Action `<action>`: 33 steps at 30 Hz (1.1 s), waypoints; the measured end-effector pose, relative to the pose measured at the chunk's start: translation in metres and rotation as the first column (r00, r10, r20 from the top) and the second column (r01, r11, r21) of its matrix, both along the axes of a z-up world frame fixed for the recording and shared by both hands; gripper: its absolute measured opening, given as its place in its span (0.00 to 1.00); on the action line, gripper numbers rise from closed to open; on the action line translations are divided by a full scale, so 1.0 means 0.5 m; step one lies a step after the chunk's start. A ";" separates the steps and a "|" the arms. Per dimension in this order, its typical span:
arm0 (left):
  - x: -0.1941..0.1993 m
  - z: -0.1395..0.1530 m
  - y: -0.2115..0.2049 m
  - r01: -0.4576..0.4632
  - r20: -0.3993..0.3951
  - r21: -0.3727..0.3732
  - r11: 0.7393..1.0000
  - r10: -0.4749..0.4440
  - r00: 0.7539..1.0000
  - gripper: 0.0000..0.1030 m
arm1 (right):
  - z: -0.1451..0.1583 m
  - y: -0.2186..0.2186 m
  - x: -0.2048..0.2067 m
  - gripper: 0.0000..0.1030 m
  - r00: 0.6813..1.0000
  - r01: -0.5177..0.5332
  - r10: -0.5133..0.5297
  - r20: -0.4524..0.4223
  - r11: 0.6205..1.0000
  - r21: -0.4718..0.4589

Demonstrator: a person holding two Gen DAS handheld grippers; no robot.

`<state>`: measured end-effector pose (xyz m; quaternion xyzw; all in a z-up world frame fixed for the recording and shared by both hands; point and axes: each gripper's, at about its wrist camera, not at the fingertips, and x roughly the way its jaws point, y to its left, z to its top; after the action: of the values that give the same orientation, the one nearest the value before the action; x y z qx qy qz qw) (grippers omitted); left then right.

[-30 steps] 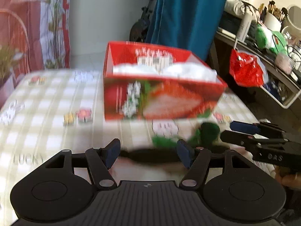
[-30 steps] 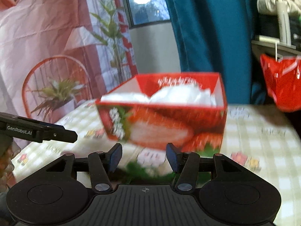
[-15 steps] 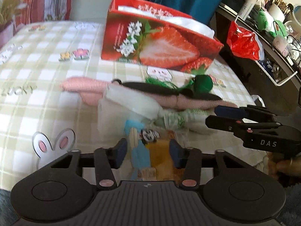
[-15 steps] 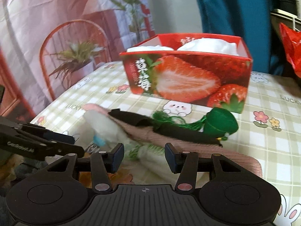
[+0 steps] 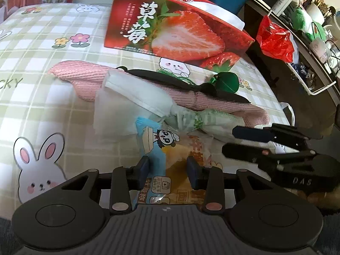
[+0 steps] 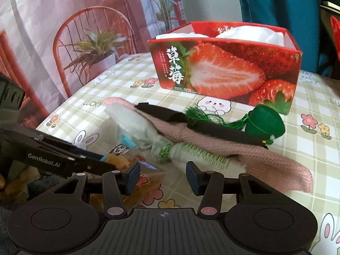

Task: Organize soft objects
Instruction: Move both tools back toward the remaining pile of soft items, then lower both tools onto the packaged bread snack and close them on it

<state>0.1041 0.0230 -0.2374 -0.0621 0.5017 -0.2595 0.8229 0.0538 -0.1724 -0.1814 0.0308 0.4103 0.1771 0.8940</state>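
A pile of soft things lies on the checked tablecloth (image 5: 42, 97) in front of the red strawberry box (image 5: 180, 36) (image 6: 223, 68). It holds a pink knit cloth (image 5: 85, 78) (image 6: 265, 159), a black strip (image 5: 170, 80) and a green tasselled pouch (image 5: 226, 81) (image 6: 265, 123). A white knotted bag (image 5: 136, 97) (image 6: 136, 123) and a blue-and-orange snack packet (image 5: 165, 146) (image 6: 119, 159) lie nearest me. My left gripper (image 5: 167, 169) (image 6: 107, 161) is closing, its jaws astride the snack packet. My right gripper (image 6: 163, 176) (image 5: 229, 140) stands open just short of the white bag, holding nothing.
White stuffing fills the strawberry box. A red plastic bag (image 5: 274, 40) hangs from a cluttered shelf (image 5: 308, 21) to the right of the table. A blue curtain (image 6: 276, 0) hangs behind the box. A printed backdrop (image 6: 85, 42) stands at the left.
Both grippers have sunk and tipped down toward the pile, which now fills the near view. The left jaws have narrowed around the snack packet. The right jaws kept their width.
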 end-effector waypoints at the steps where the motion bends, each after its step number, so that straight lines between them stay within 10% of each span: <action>1: 0.005 0.000 -0.005 0.003 0.001 0.001 1.000 -0.003 1.000 0.39 | -0.002 -0.001 0.000 0.44 1.000 0.000 0.000 -0.003 1.000 0.002; 33: 0.142 -0.028 -0.190 0.147 0.069 0.031 0.989 -0.148 0.987 0.38 | -0.074 0.030 0.023 0.58 0.995 -0.080 0.075 -0.059 0.992 -0.097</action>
<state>0.1753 -0.0722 -0.2514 -0.0048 0.4788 -0.3151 0.8194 0.0651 -0.1573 -0.2184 -0.0248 0.4441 0.1901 0.8752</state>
